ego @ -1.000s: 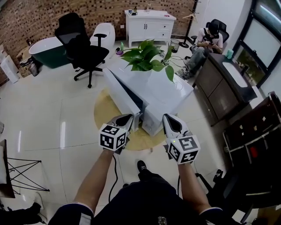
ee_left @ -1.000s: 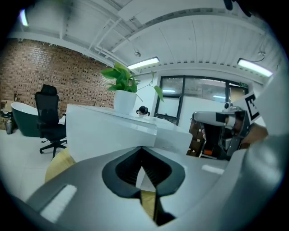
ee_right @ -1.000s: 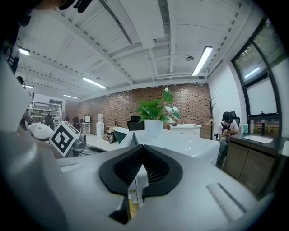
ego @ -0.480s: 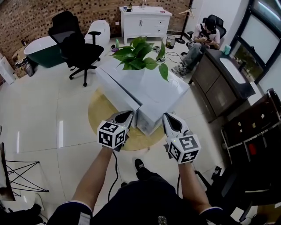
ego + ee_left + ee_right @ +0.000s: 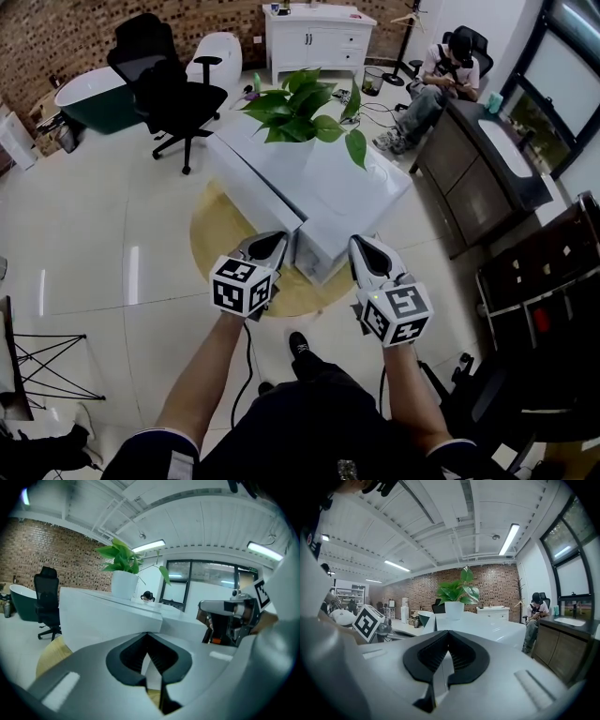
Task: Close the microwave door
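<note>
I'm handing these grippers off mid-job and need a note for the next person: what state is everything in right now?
Left gripper: jaws together, empty, held near the door's near edge; contact unclear.
Right gripper: jaws together, empty, held in front of the microwave.
Microwave: white, with a potted plant on top.
Door: swung out on the left side, with a dark gap between it and the body.
Done: approach only.
Left: push the door shut, probably with the left gripper.
</note>
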Demonstrator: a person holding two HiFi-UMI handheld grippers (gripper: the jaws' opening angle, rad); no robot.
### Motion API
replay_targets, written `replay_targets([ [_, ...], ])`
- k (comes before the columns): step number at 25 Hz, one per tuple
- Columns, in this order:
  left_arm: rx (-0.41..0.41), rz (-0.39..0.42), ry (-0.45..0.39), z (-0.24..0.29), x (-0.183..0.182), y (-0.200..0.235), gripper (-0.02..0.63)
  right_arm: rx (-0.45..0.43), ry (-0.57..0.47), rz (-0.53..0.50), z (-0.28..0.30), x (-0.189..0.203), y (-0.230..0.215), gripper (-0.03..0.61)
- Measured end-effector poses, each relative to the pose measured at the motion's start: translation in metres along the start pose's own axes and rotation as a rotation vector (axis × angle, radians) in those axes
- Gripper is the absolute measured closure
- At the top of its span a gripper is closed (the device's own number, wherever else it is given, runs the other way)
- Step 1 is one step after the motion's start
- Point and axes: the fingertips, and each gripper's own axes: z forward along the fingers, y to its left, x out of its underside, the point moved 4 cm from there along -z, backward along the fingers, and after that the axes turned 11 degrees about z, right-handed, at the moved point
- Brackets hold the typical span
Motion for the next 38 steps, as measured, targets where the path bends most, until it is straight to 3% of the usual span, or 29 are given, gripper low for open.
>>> replay_targets([
  [11, 0.008, -0.024, -0.041, 0.017, -0.003, -0.003, 0.612, 0.003, 0.013, 0.021, -0.006, 0.004, -0.014, 0.577],
  [18, 0.006, 0.026, -0.010, 0.014, -0.006, -0.006, 0.609, -0.023, -0.010, 0.025, -0.003, -0.002, -0.005, 0.577],
  [38, -0.135, 0.063, -0.115, -0.133, -0.048, -0.016, 0.609, -0.211, 0.003, -0.028, 0.005, 0.014, 0.103, 0.577],
])
